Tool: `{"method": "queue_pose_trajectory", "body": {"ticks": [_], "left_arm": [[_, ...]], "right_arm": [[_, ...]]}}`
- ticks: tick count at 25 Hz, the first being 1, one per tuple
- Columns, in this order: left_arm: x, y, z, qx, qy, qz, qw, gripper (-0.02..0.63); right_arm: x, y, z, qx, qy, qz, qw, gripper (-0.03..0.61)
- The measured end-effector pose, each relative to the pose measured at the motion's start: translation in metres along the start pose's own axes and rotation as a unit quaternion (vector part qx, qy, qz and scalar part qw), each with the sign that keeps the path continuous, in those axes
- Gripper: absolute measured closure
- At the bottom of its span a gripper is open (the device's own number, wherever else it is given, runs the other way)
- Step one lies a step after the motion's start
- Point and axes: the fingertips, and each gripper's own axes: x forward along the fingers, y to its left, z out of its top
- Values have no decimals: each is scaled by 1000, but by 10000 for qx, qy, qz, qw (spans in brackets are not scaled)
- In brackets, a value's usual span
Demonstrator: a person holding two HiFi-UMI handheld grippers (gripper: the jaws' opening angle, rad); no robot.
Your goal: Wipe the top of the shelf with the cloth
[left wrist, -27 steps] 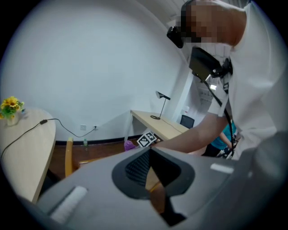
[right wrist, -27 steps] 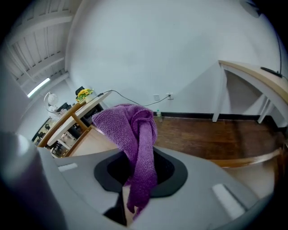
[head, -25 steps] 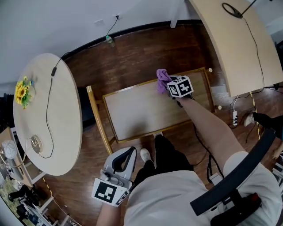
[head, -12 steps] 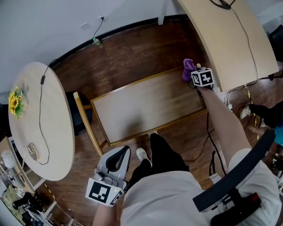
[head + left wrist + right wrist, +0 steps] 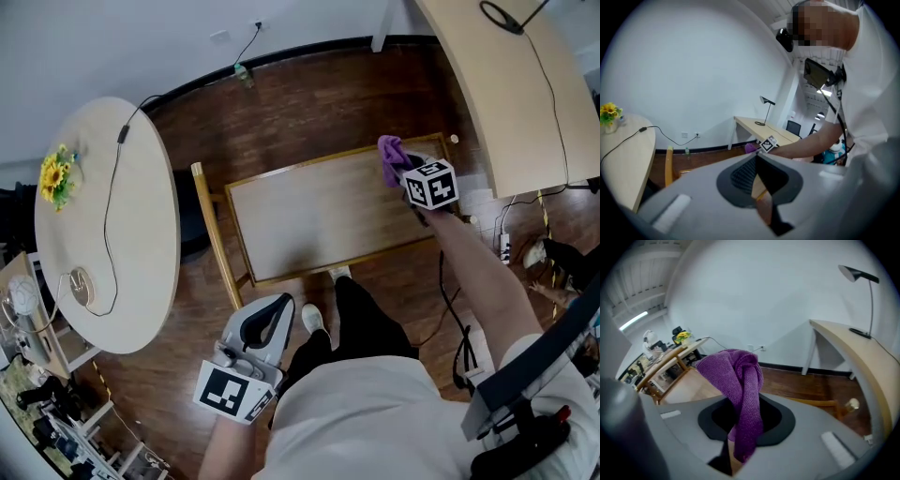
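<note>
Slid rightward over the last second, the right gripper [image 5: 401, 172], fingers clenched on the crumpled purple knitted cloth [image 5: 390, 154], holds it at the pale wooden shelf top's [image 5: 309, 220] far right corner (left gripper [image 5: 278, 307] hangs low, fingers clenched, empty).

Head view: your right gripper [image 5: 412, 178] has its jaws hidden under its marker cube [image 5: 431, 185] | cloth [image 5: 391, 157] partly seen, lower end behind that cube | shelf [image 5: 319, 211] unseen below its top board | desk [image 5: 506, 84] cut off at upper right edge | Left gripper view: shelf mostly behind your left gripper [image 5: 759, 194].
</note>
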Motion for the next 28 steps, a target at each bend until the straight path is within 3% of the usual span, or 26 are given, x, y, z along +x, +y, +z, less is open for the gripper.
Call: {"method": "queue_pose_trajectory", "body": {"ticks": [6,11,15,20,28], "left_arm": [[-36,0,-13,-70,-147,304,9994,597],[-72,7,-28,-99,-117,596,9981,595],[-101,17,-40,-225,-65,871,9959,596],[-115,27,-51,-345,-26,989,9945,595],[-97,29,-44,-247,-18,664,9975,595]], "right_arm": [[57,199,16,-357,-62,1558,9871,497],[104,313,22,-503,28,2202,9741,497],[135,373,20,-571,205,2488,9667,497],[160,383,5,-649,468,2413,9671,497],[145,296,-12,-532,565,1784,9809,497]]}}
